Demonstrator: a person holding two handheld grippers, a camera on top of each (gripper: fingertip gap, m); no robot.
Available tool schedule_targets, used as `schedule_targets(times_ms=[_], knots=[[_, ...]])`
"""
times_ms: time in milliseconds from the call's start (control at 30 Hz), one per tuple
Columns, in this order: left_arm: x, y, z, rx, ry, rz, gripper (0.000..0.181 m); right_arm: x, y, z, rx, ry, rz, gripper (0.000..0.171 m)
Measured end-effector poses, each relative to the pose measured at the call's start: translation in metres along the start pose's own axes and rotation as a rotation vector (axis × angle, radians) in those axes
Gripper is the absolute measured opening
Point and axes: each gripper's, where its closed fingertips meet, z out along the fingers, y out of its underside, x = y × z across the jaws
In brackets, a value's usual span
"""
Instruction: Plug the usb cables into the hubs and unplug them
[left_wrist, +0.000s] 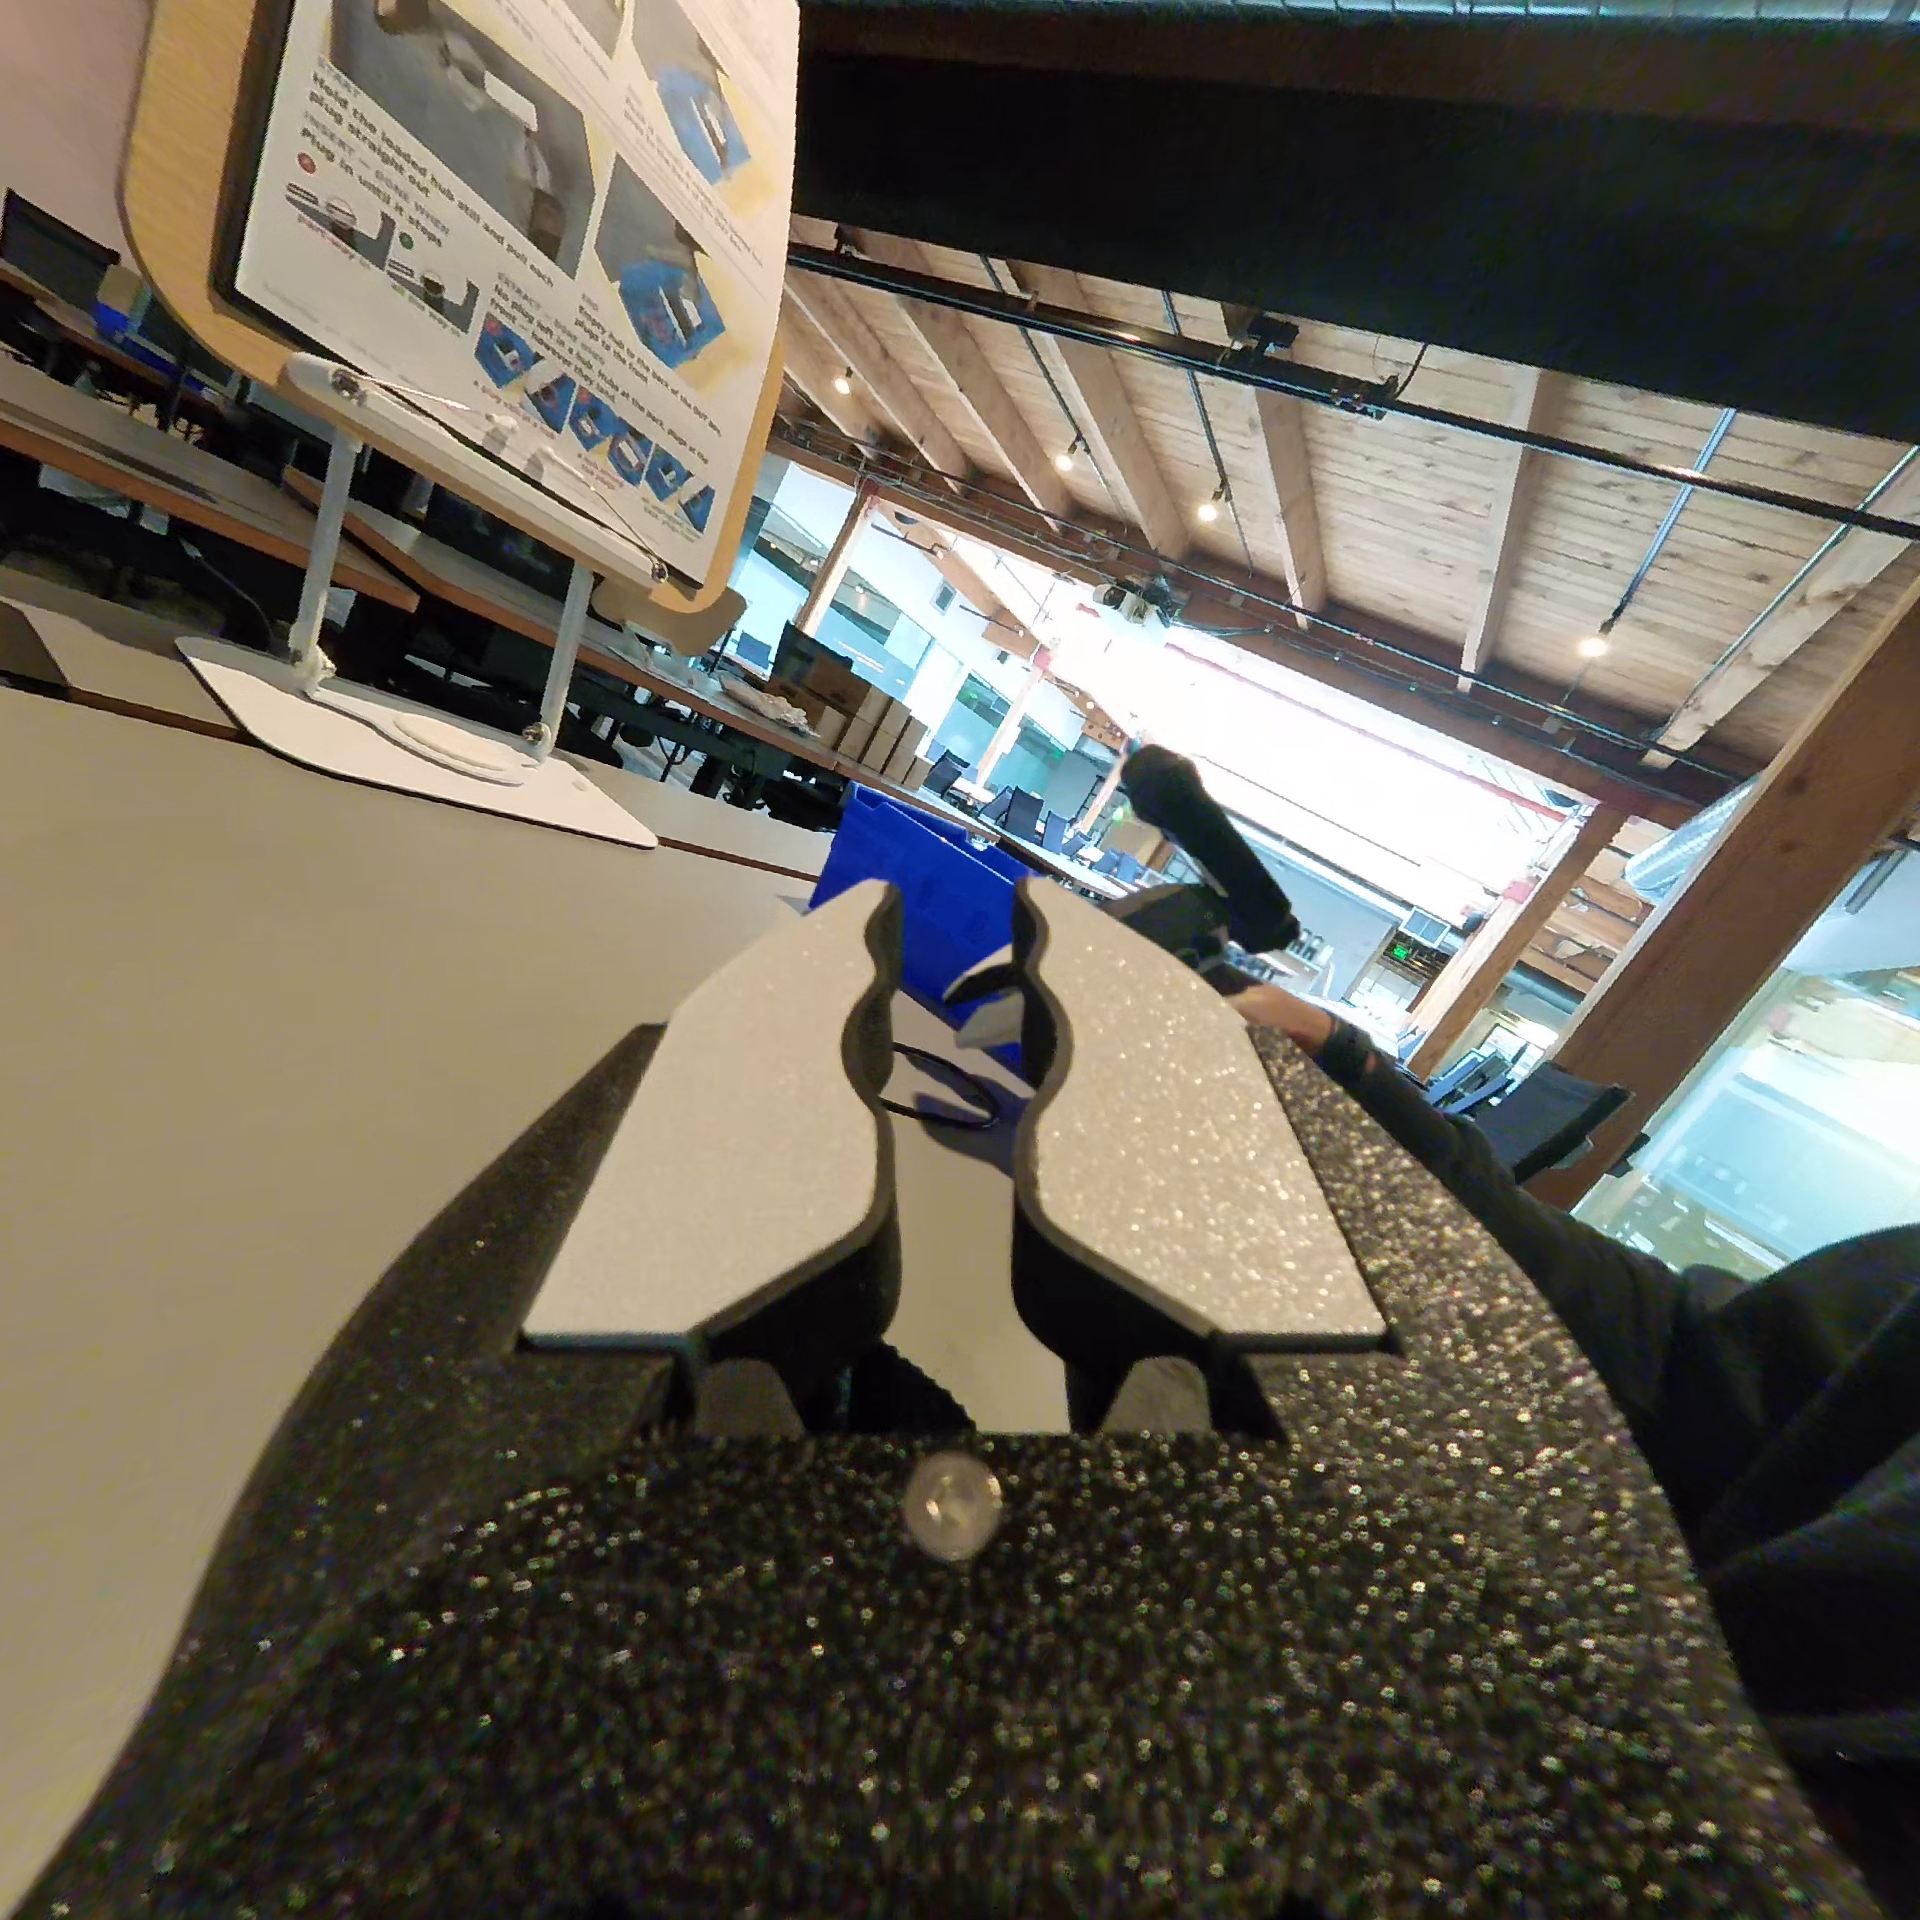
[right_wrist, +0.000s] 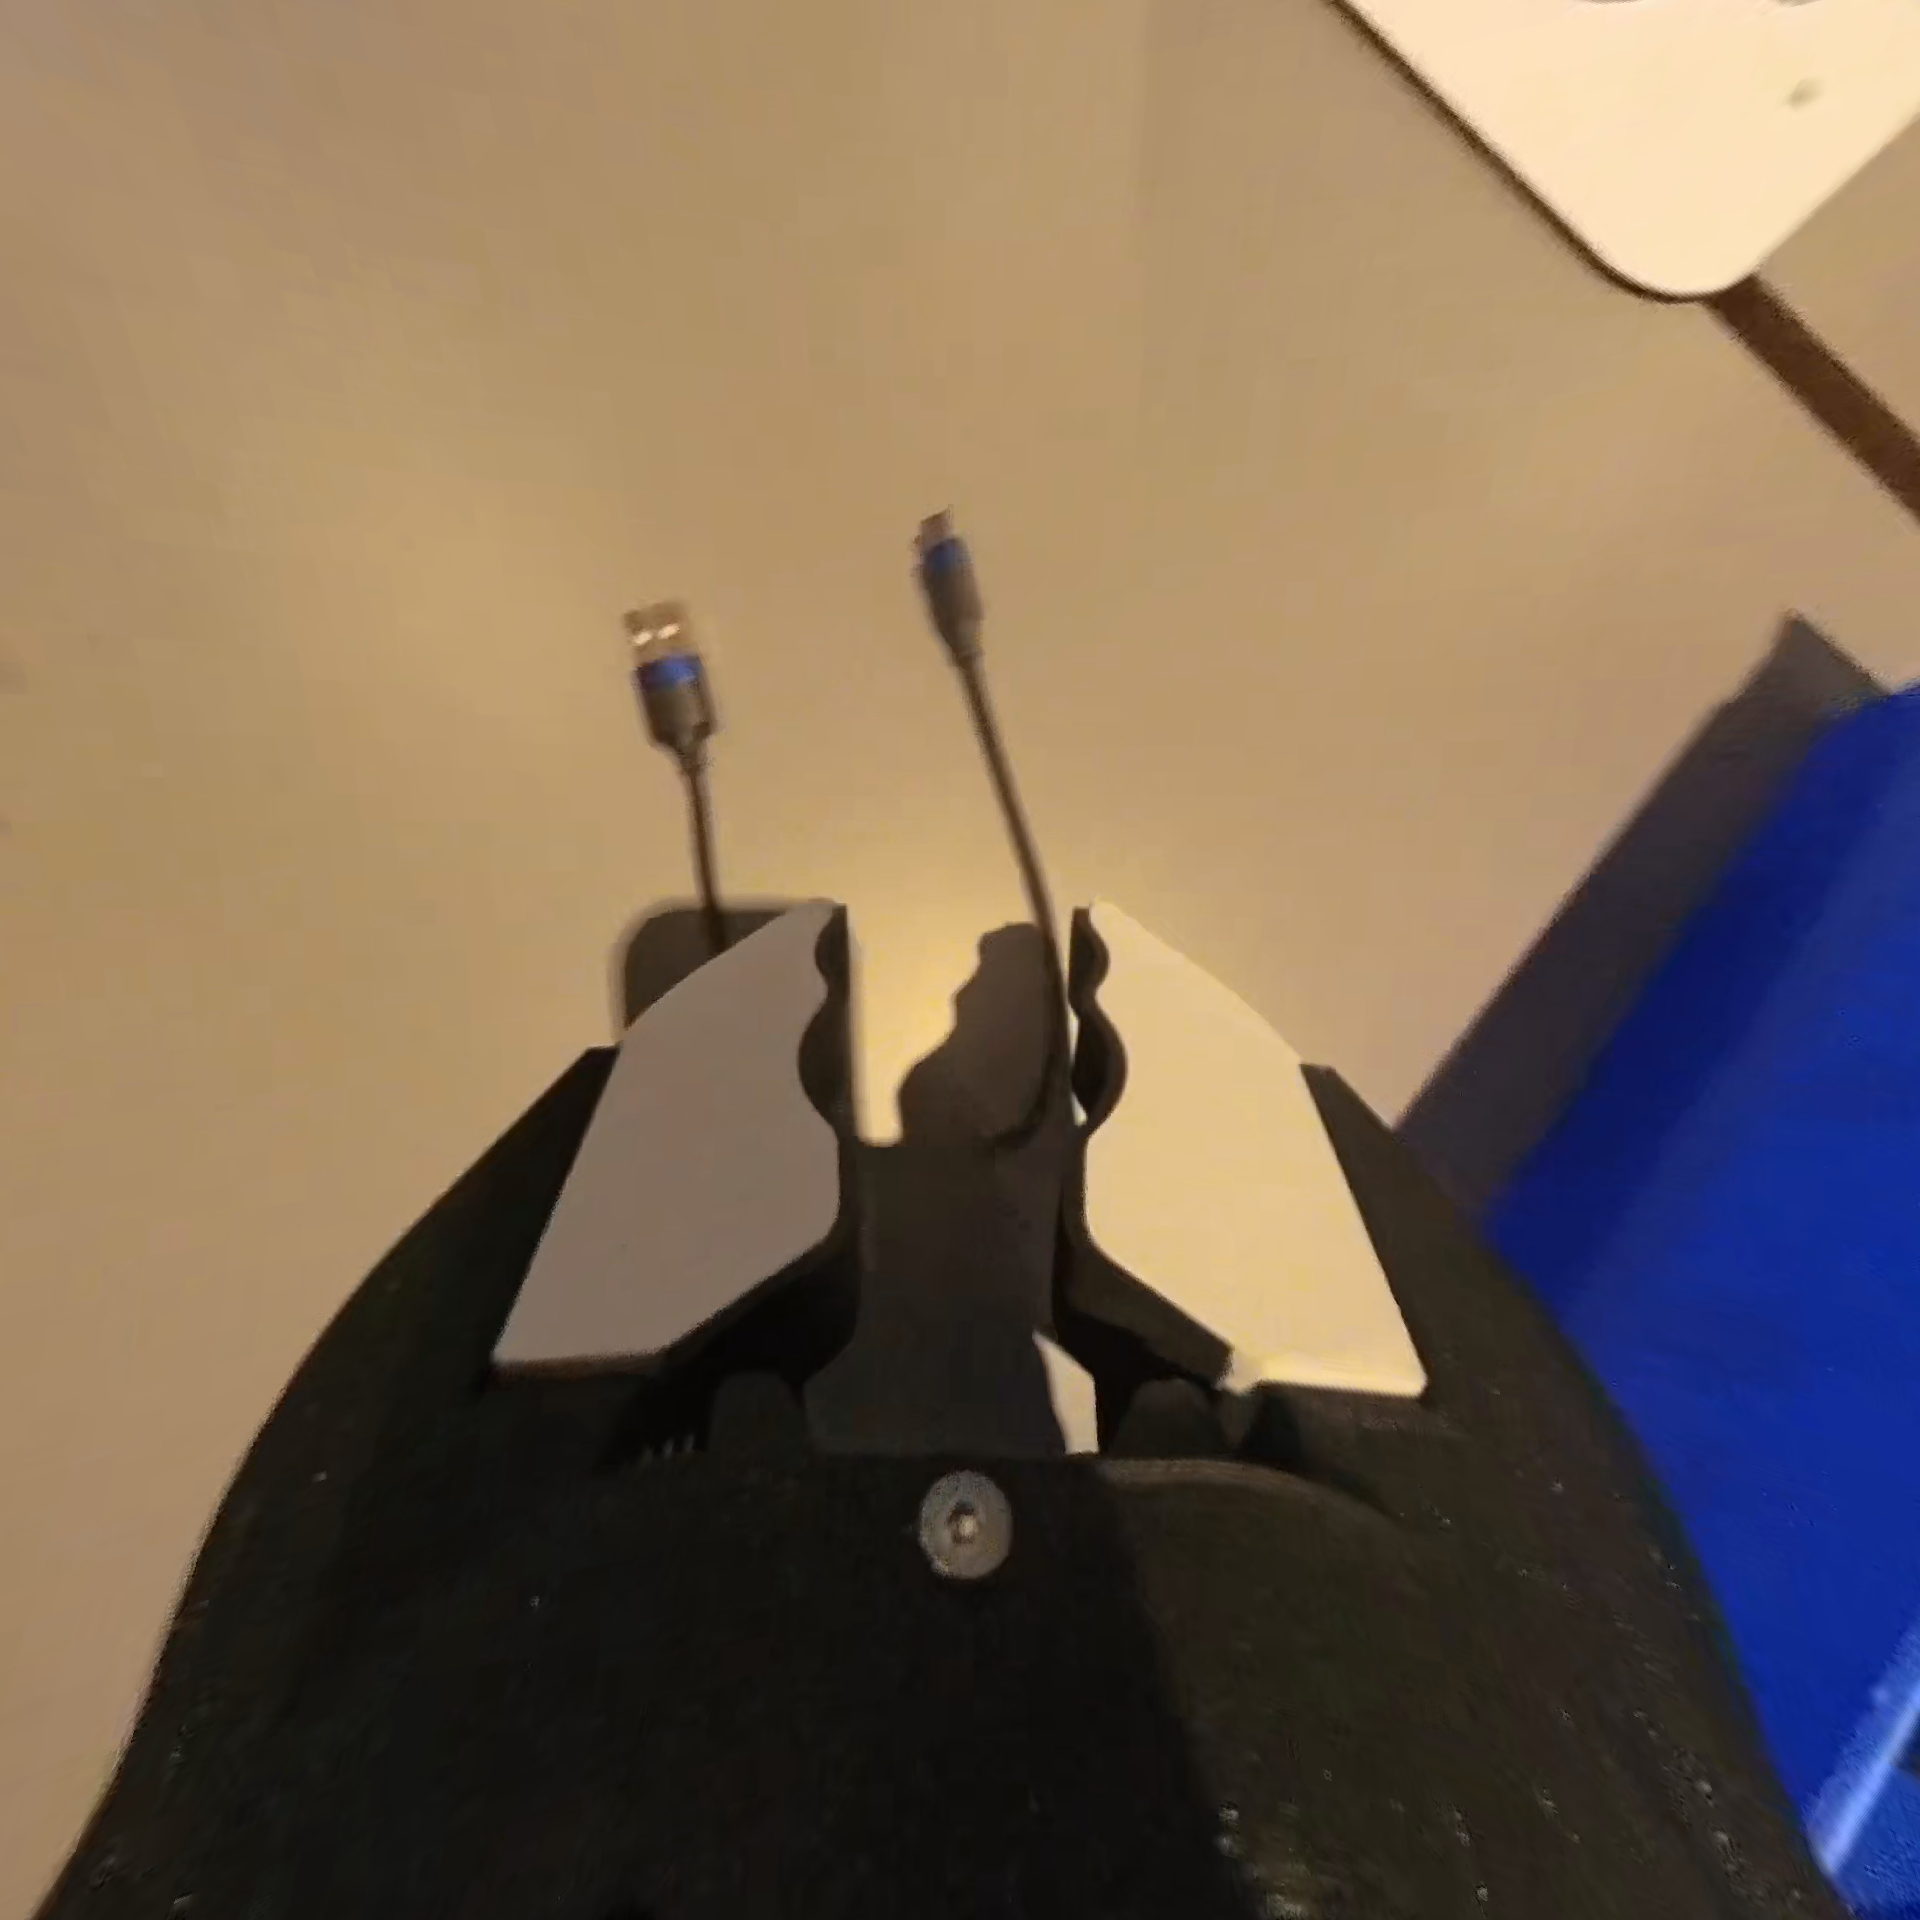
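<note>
Left gripper (left_wrist: 954, 914) fingers stand parted and empty, low over the table (left_wrist: 260, 1039); only this view shows the instruction stand (left_wrist: 468, 260) at ten o'clock and a blue bin (left_wrist: 914, 883) ahead. Right gripper (right_wrist: 961, 925), also parted and empty, alone shows two cable plugs: a wide plug (right_wrist: 665, 665) at eleven o'clock, a slim plug (right_wrist: 945, 571) at twelve, its cord (right_wrist: 1013, 831) just beside the right finger (right_wrist: 1195, 1091).

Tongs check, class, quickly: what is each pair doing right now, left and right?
Left tongs: open, holding nothing, hovering above the table.
Right tongs: open, holding nothing; a cable runs between them, ungripped.
</note>
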Motion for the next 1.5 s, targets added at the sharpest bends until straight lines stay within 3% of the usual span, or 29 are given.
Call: schedule_targets(times_ms=[200,500,567,633,867,1000,1133,1300,1400,1500], knots=[[0.001,0.000,-0.001,0.001,0.007,-0.010,0.019,0.020,0.002,0.032,-0.119,0.094,0.017,0.044],[0.002,0.000,-0.001,0.000,0.012,-0.014,0.018,0.005,-0.039,0.074,-0.071,0.010,0.028,0.044],[0.002,0.000,-0.001,0.001,0.012,-0.016,0.018,0.005,-0.045,0.080,-0.054,-0.006,0.050,0.037],[0.002,0.000,-0.002,0.002,0.012,-0.018,0.018,0.000,-0.047,0.082,-0.060,-0.053,0.061,0.015],[0.002,0.001,-0.001,-0.003,0.014,-0.022,0.018,-0.004,-0.048,0.071,-0.062,-0.006,-0.011,0.010],[0.001,0.001,-0.001,-0.002,0.013,-0.024,0.018,0.007,-0.102,0.008,0.216,0.053,0.000,0.010],[0.001,0.002,0.000,-0.008,0.012,-0.020,0.018,0.040,-0.157,-0.116,0.643,0.235,0.033,0.009],[0.002,0.003,0.001,-0.016,0.011,-0.014,0.018,0.104,-0.147,-0.268,1.038,0.626,0.107,0.009],[0.001,0.003,0.001,-0.014,0.009,-0.014,0.018,0.142,-0.112,-0.293,1.048,0.796,0.158,0.010],[0.000,0.003,0.000,-0.012,0.007,-0.019,0.018,0.172,-0.074,-0.260,0.945,0.814,0.226,0.010]])
